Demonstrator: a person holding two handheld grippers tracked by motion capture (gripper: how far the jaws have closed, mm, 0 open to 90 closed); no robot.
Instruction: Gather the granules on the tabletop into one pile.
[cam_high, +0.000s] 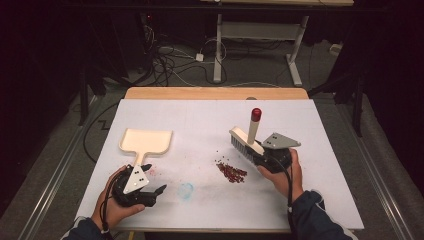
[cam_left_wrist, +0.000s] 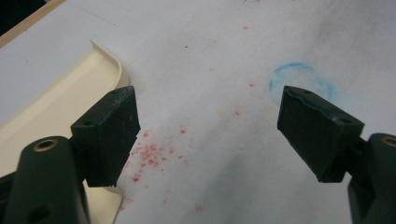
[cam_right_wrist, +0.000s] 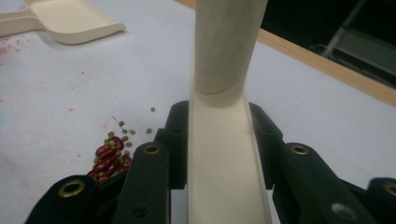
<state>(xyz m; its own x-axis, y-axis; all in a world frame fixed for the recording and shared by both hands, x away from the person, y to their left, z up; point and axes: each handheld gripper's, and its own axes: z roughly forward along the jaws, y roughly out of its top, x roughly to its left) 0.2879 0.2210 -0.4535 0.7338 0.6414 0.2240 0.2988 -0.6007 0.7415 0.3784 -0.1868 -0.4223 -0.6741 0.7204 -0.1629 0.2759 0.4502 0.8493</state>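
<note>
White paper-covered table (cam_high: 210, 120): right gripper (cam_high: 270, 154) clamps cream plastic brush (cam_high: 247, 140); left gripper (cam_high: 150, 190) gapes beside flat dustpan (cam_high: 147, 140); glossy red beans (cam_high: 231, 171) mid-frame.

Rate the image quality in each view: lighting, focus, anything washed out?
High view: table lit, surroundings nearly black, image soft. Left gripper view: dim, blue ring and red specks smeared. Right gripper view: brush close and blurry, beans sharper.

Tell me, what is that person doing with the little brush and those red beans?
A person holds a gripper in each hand. The right gripper is shut on a brush, right beside a pile of beans on the white table. The left gripper is open at the dustpan handle, not gripping it.
</note>
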